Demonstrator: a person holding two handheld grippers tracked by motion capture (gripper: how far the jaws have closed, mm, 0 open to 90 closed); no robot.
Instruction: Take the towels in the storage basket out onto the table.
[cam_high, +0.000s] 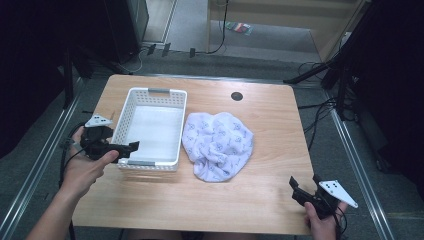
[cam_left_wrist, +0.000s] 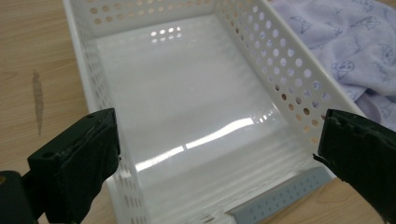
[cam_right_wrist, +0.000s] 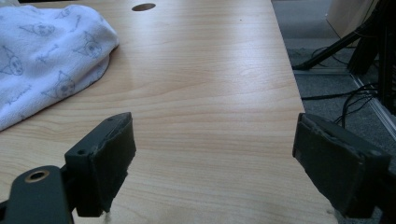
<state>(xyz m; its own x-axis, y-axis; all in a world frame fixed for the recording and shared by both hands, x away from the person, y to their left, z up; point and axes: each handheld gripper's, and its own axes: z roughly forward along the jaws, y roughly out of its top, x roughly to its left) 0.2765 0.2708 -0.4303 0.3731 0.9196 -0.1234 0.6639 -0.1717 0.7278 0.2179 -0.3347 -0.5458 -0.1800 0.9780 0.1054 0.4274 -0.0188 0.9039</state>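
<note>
1. Two grippers are in play: the left gripper (cam_high: 131, 148) hangs at the near left corner of the white perforated basket (cam_high: 131, 102), its fingers (cam_left_wrist: 79, 161) released and spread wide. In the left gripper view they frame the basket's near end, one finger outside the left wall, the other just past the right wall, neither clearly touching it.
2. The right gripper (cam_high: 303, 187) sits over the near right corner of the wooden surface (cam_high: 270, 115), fingers (cam_right_wrist: 105, 156) released and wide apart with bare wood between them.
3. The crumpled white printed cloth (cam_high: 217, 145) lies just beside the basket's right wall, well apart from the right gripper and up-left of it.
4. The basket is empty inside and stands near the surface's left edge; open wood stretches right of the cloth to the right edge and along the near edge.
5. A round hole (cam_high: 237, 96) sits near the far edge.
</note>
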